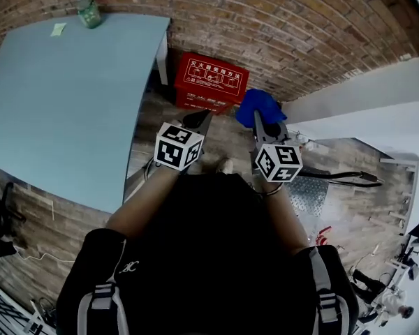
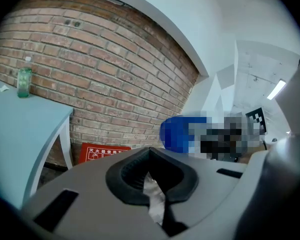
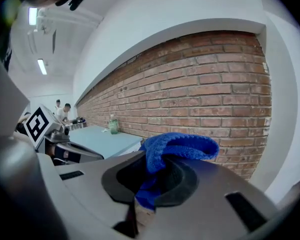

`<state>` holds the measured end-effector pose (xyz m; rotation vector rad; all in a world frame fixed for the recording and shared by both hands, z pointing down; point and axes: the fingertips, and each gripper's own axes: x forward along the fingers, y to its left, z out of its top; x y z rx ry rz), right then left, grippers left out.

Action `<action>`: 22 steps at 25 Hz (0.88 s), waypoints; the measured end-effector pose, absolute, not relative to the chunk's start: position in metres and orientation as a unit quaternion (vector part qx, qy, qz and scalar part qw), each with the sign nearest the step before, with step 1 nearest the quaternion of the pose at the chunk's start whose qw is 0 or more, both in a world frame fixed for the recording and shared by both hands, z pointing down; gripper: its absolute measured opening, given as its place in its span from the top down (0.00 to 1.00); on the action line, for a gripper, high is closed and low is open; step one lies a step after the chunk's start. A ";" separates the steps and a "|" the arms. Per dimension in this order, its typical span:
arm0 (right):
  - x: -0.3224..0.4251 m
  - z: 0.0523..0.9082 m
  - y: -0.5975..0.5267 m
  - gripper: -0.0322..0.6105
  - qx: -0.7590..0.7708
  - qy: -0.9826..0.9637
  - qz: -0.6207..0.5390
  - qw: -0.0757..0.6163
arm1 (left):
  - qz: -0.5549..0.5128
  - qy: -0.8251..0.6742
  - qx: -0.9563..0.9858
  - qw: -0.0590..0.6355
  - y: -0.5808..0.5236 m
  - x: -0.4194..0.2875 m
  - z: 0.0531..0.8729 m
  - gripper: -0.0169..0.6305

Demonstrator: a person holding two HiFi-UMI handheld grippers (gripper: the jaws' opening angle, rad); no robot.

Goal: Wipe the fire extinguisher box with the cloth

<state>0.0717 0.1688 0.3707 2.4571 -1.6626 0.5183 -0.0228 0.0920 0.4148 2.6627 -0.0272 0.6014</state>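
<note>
Clamping the blue cloth (image 3: 180, 146), the right gripper's (image 3: 160, 159) fingers (image 3: 188, 183) are closed on a fold of it. The rest of the cloth bunches up and over the fingertips. In the head view the cloth (image 1: 258, 105) shows as a blue mass at the tip of the right gripper (image 1: 260, 125).

The left gripper's (image 2: 150, 151) fingers (image 2: 117, 181) are pressed together at the tips and carry no object. In the head view the left gripper (image 1: 201, 119) tapers to a closed point just left of the right one. Each gripper carries a marker cube, left (image 1: 177, 146) and right (image 1: 278, 162), close to the person's forearms.

The red fire extinguisher box (image 1: 211, 81) stands on the floor against the brick wall (image 1: 279, 26), just beside the near corner of the desk (image 1: 63, 103). It lies ahead of both grippers. From the left gripper view the box (image 2: 102, 151) sits low at the base of the wall, and the cloth (image 2: 176, 134) is held above and to its right, apart from it.

The light blue desk surface carries a green bottle (image 1: 89, 10) at its far edge by the wall, with a small paper scrap (image 1: 58, 28) near it. The bottle (image 3: 113, 124) also shows in the right gripper view.
</note>
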 end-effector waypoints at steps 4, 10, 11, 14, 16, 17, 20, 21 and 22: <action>0.077 0.367 0.188 0.88 0.818 -0.547 0.159 0.077 | 0.221 -0.003 0.953 0.206 0.105 -0.012 0.414 0.98; 0.095 0.379 0.208 0.88 0.817 -0.543 0.186 0.049 | 0.234 -0.002 0.951 0.202 0.122 -0.001 0.418 0.98; 0.097 0.380 0.209 0.88 0.817 -0.544 0.187 0.049 | 0.234 -0.004 0.951 0.201 0.123 0.000 0.418 0.98; 0.103 0.380 0.212 0.88 0.815 -0.546 0.189 0.046 | 0.236 -0.012 0.951 0.200 0.122 0.004 0.417 0.98; 0.107 0.378 0.210 0.88 0.813 -0.550 0.188 0.044 | 0.239 -0.017 0.950 0.202 0.122 0.006 0.418 0.98; 0.108 0.377 0.209 0.88 0.811 -0.552 0.186 0.044 | 0.240 -0.018 0.949 0.204 0.122 0.008 0.418 0.98; 0.112 0.373 0.207 0.88 0.809 -0.557 0.180 0.047 | 0.243 -0.020 0.948 0.205 0.123 0.011 0.419 0.98; 0.113 0.372 0.206 0.88 0.809 -0.559 0.179 0.048 | 0.244 -0.021 0.948 0.204 0.124 0.013 0.419 0.98; 0.114 0.372 0.206 0.88 0.808 -0.560 0.177 0.049 | 0.244 -0.020 0.948 0.204 0.125 0.014 0.419 0.98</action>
